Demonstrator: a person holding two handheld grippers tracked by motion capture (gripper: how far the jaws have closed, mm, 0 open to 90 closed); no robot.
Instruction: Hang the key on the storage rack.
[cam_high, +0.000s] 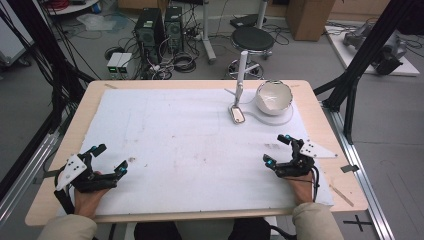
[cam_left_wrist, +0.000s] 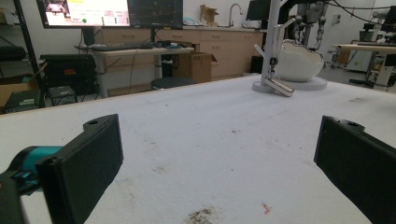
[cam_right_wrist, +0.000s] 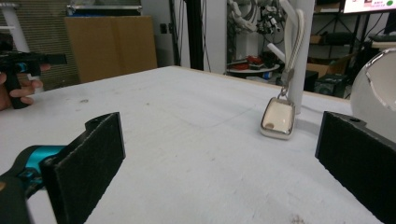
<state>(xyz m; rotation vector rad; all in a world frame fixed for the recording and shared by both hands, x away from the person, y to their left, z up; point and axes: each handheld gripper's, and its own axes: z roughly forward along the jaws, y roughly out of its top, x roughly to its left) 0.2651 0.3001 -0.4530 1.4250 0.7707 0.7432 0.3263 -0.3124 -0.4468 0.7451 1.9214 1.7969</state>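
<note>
A white post (cam_high: 241, 70) stands on a round white base at the far right of the white board (cam_high: 190, 145). From it a strap hangs down to a small silver-rimmed pendant (cam_high: 236, 114) that lies on the board. A white bowl (cam_high: 273, 97) sits just right of the post. My left gripper (cam_high: 111, 159) rests near the front left, open and holding nothing. My right gripper (cam_high: 276, 150) rests near the front right, also open and holding nothing. The left gripper view shows the pendant (cam_left_wrist: 280, 87) and bowl (cam_left_wrist: 299, 60) far off. Closer in the right gripper view are the pendant (cam_right_wrist: 278, 119) and bowl (cam_right_wrist: 376, 88).
The wooden table edge (cam_high: 320, 100) frames the board. Beyond the table stand a black stool (cam_high: 253, 39), computer towers (cam_high: 150, 30) and floor cables. Black frame posts (cam_high: 352, 80) rise at the right. The other hand and its gripper (cam_right_wrist: 21, 63) show far left in the right gripper view.
</note>
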